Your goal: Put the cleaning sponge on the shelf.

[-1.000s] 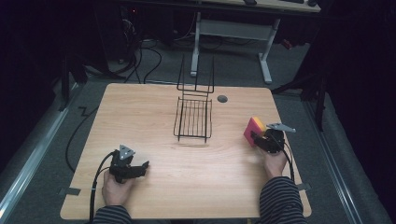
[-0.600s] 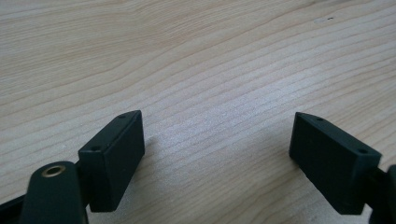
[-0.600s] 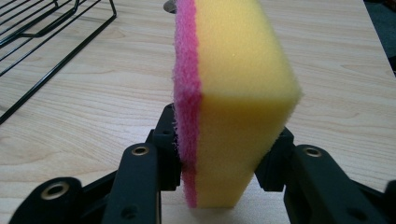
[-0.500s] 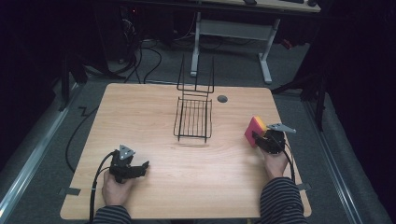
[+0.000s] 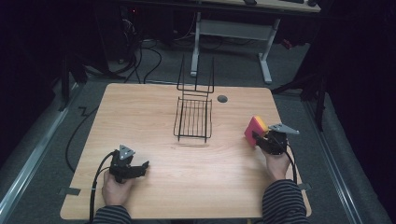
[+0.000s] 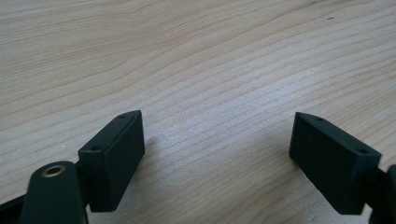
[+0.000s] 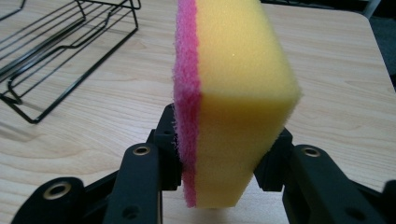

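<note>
Two grippers: right gripper [image 7: 222, 163] clamped on yellow-pink sponge [image 7: 233, 84], left gripper [image 6: 219, 154] spread wide over bare table [image 6: 196, 60]

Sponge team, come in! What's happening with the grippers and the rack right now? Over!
Right gripper shut on sponge, held on edge. Left gripper open over bare table. Wire rack mid-table, path clear.
</note>
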Available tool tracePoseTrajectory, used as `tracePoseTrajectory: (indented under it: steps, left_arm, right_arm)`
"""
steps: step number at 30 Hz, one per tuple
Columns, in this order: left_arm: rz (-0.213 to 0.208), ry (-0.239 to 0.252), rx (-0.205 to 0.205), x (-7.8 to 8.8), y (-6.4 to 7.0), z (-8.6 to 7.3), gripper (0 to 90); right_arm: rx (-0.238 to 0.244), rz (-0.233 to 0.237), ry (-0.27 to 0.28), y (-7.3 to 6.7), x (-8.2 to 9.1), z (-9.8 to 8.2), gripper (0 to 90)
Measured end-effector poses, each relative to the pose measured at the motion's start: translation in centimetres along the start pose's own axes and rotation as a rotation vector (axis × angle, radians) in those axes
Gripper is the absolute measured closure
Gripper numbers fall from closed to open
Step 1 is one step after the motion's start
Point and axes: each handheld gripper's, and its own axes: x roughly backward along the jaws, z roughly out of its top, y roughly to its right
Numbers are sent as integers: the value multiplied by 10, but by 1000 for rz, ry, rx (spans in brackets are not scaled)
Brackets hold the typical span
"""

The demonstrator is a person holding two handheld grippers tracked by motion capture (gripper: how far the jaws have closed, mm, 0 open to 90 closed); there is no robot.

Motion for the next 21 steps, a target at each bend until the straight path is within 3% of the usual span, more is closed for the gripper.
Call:
tracePoseTrajectory:
  steps: [9, 21]
  left_arm:
    - [-1, 0, 0, 0, 0, 0, 185]
    - [1, 0, -1, 0, 0, 0, 186]
  right_arm:
    - [33, 35, 35, -10, 12, 3, 610]
    - [38, 96, 56, -20, 26, 7, 611]
